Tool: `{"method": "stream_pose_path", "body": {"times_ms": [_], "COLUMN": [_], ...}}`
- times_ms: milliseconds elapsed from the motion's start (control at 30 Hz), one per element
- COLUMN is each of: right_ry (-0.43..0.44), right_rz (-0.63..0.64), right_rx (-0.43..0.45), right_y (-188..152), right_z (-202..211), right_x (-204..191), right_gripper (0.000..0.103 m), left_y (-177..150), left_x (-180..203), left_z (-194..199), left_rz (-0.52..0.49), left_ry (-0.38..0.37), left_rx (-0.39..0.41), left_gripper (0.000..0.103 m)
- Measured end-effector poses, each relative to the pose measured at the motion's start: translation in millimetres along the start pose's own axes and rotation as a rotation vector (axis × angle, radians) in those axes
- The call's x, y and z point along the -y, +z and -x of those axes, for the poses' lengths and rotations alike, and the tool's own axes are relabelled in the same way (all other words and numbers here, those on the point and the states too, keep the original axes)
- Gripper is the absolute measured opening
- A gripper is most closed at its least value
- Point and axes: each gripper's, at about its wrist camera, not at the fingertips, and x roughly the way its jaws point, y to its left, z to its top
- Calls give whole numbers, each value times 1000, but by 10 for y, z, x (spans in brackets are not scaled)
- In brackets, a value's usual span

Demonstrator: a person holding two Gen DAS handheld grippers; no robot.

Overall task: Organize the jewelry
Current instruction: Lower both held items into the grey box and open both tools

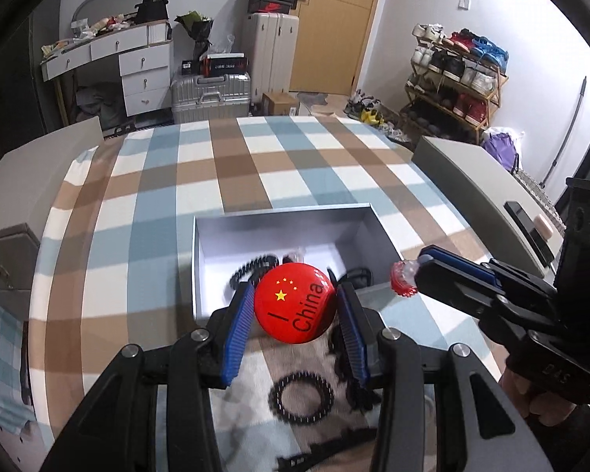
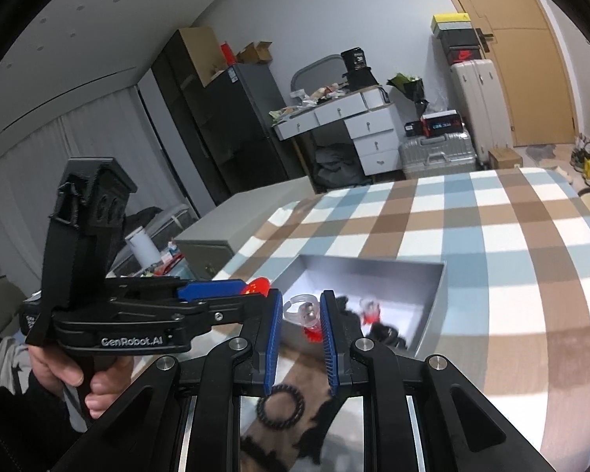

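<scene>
My left gripper [image 1: 295,306] is shut on a round red badge [image 1: 295,303] with yellow stars and "I China", held just above the near edge of an open grey box [image 1: 279,212]. My right gripper [image 2: 301,314] is shut on a clear plastic ring with a red gem [image 2: 305,314]; the ring also shows in the left wrist view [image 1: 403,277], right of the box. Inside the box lie a black spiral hair tie [image 1: 251,267] and another red-gem ring [image 2: 369,310]. A black spiral hair tie [image 1: 301,397] lies on the cloth below my left gripper.
The box sits on a blue, brown and white checked cloth [image 1: 255,157] over the table. Grey boxes flank the table at left [image 1: 39,165] and right [image 1: 464,181]. More black jewelry [image 2: 322,413] lies on the cloth near me.
</scene>
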Motion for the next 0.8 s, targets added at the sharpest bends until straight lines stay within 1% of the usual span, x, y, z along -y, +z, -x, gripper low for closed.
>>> {"method": "stream_pose_path", "body": {"times_ms": [233,567,700,800], "right_ry": [-18,-29,-46,-40], "right_rz": [-14,-46,-5,-9], "right_rx": [-11,-52,-61,-76], "right_y": [162,291,294,283], "right_z": [-197,-495,-564,-618], "right_x": [204,486,489,514], "right_gripper": [18,18,18,19], "left_y": [140,290,300,300], "left_x": [-15,-41,-50,-56], "left_z": [-161,-468,-562,-611], "left_rz": [9,25,27,28], "left_ry": [-27,-67,-84,-91], "left_rx": [0,-31,-51,-71], "left_gripper": [37,37,37,37]}}
